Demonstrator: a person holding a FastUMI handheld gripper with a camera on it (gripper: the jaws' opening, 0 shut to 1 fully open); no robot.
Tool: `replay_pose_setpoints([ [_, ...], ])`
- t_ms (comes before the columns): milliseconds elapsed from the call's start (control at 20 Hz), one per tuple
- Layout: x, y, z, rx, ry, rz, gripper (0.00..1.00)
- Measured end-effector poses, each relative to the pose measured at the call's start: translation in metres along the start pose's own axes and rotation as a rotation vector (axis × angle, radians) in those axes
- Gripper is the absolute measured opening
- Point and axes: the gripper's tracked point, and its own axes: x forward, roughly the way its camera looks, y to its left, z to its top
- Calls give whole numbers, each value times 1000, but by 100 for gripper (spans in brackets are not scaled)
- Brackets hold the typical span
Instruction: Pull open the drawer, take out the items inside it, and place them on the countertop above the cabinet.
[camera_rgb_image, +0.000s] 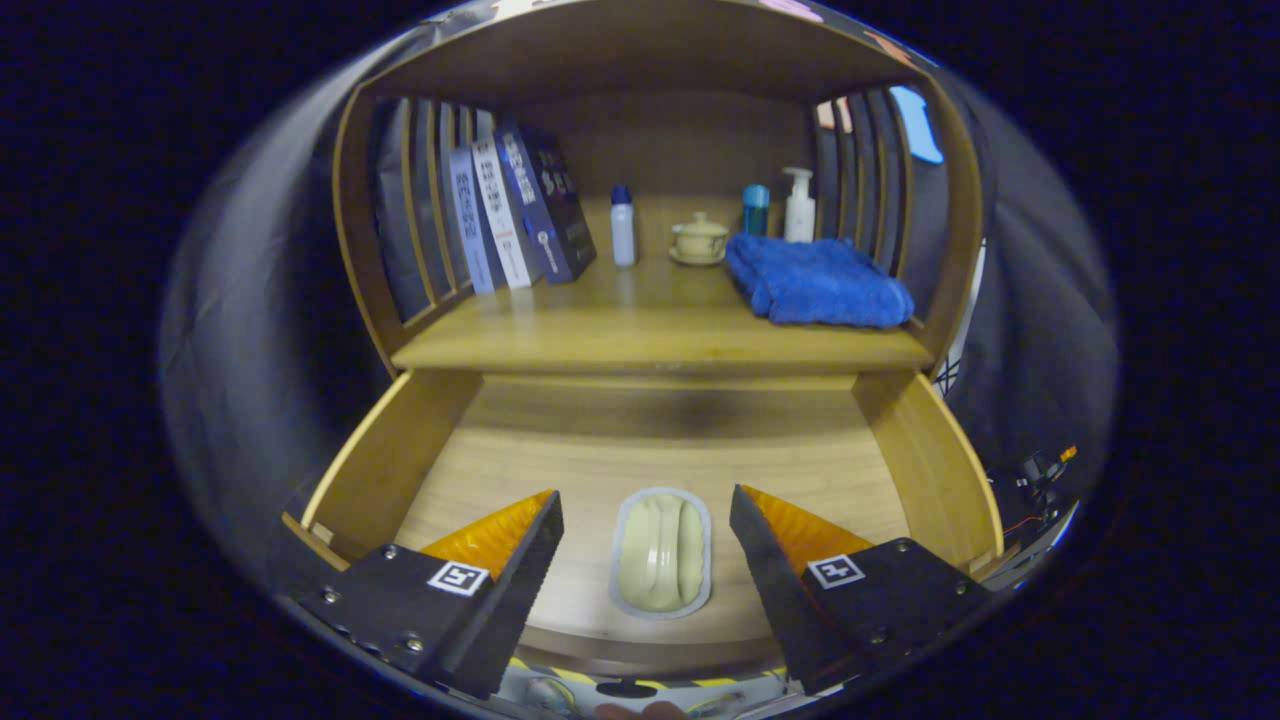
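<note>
Inside the drawer: a pale green, oval, ridged item (661, 551) with a lighter rim lies flat on the wooden bottom, near the front edge.
Drawer: the drawer (400, 450) is pulled out, its light wood sides slanting away on either side and its floor bare apart from that one item.
Gripper: the gripper (646, 535) hangs above the front of the drawer with its two fingers spread wide; the green item lies between them, and neither finger touches it.
Countertop: the countertop (620, 335) sits directly above the drawer, a wooden shelf surface within a cabinet that has slatted sides and a top board.
On the left of the countertop: a row of books (520, 210) leans against the left slats.
Middle of the countertop: a small white bottle with a blue cap (622, 227) stands beside a small cream lidded cup on a saucer (699, 240).
On the right of the countertop: a folded blue towel (818, 281) lies near the right slats; behind it stand a teal bottle (756, 210) and a white pump bottle (798, 205).
Front of the countertop: bare wood just above the drawer opening.
</note>
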Motion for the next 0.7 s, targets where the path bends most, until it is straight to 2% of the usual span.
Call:
replay_pose_setpoints([
  [100,21,2,-8,13,72,-2,100],
  [200,29,6,-17,94,141,16,100],
  [400,46,-9,-31,154,245,-36,74],
  [500,53,3,-44,204,276,40,38],
  [550,40,6,-32,191,271,81,20],
  [700,37,10,-18,144,172,118,15],
])
